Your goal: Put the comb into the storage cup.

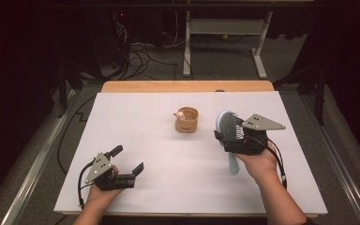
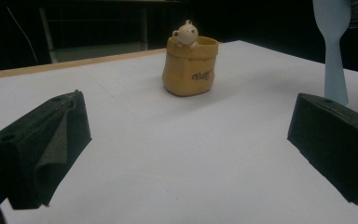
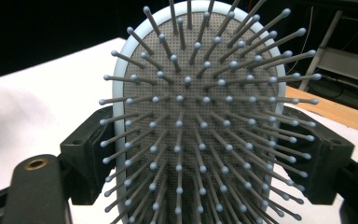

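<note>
Right gripper center-right, jaws clamped on brush head sides. Left gripper lower left, jaws wide apart, holding nothing.

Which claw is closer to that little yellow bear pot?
Right. The right claw, clamped on the hairbrush, sits just beside the pot; the left claw hangs open well short of it, near the table's front edge.

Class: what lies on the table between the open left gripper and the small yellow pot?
Nothing: bare white table separates left gripper from yellow pot, as both the high and left gripper views show.
</note>
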The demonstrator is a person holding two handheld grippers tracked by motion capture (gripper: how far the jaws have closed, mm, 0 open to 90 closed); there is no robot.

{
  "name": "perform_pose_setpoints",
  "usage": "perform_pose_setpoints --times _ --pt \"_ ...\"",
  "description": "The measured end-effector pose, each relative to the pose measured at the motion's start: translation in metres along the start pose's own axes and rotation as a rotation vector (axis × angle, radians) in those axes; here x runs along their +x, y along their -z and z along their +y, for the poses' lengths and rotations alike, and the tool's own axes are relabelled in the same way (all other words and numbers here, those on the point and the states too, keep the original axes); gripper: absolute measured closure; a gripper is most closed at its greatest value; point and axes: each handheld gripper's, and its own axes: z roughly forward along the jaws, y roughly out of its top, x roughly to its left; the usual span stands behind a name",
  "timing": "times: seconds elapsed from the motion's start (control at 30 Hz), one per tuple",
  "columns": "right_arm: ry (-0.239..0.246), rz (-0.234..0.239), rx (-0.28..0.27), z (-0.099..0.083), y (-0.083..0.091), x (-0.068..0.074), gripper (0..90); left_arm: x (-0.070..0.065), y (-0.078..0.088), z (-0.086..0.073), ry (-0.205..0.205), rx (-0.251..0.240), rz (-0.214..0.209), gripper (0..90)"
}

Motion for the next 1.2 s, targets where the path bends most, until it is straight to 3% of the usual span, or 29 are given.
perform_pose_setpoints --times 0.3,0.67,1.2 --pt "-0.046 -0.003 -0.076 -0.007 0.008 -0.001 20.6 0.000 0.000 -0.001 -0.003 0.005 -0.005 0.3" --pt "-0.061 -0.015 -0.150 -0.016 0.014 -0.003 20.6 -0.001 0.000 -0.003 -0.005 0.014 -0.017 0.3" --pt "-0.077 -0.023 -0.169 -0.014 0.007 -0.003 20.6 -0.001 -0.002 -0.005 -0.021 0.022 -0.022 0.4"
